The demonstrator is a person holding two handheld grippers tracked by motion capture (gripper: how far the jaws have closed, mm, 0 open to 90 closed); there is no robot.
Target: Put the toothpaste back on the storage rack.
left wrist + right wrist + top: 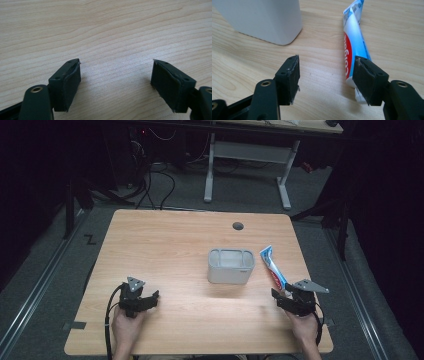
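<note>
black rubber pads (291, 75) of the right gripper (327, 77) stand wide apart with nothing between them; bare wood shows in the gap. the far pad sits just beside the cap end of the toothpaste tube (354, 47), which lies flat on the table (249, 65), off to the outside of the jaw opening rather than inside it, so no grasp is made yet. whether that pad touches the tube cannot be told from the right gripper view. in the high view the right gripper (290, 299) rests low at the near right of the table (165, 245), with the toothpaste tube (272, 265) running away from it toward the far edge, crimped end farthest. the grey holder (231, 265), an open-topped box, stands upright near the table's middle, just left of the tube and apart from it; its inside looks empty as far as the high view shows. a corner of the holder (264, 20) also stands ahead and left of the right jaws. the left gripper (115, 75) is likewise spread open over plain wood, holding nothing; in the high view the left gripper (142, 300) lies at the near left, well apart from both holder and tube. judgement: work is at its start. the tube is not gripped, not lifted, not in the holder. left to do, as it appears: shift the right jaws sideways to straddle the tube, close, lift, carry to the holder, drop it in.
</note>
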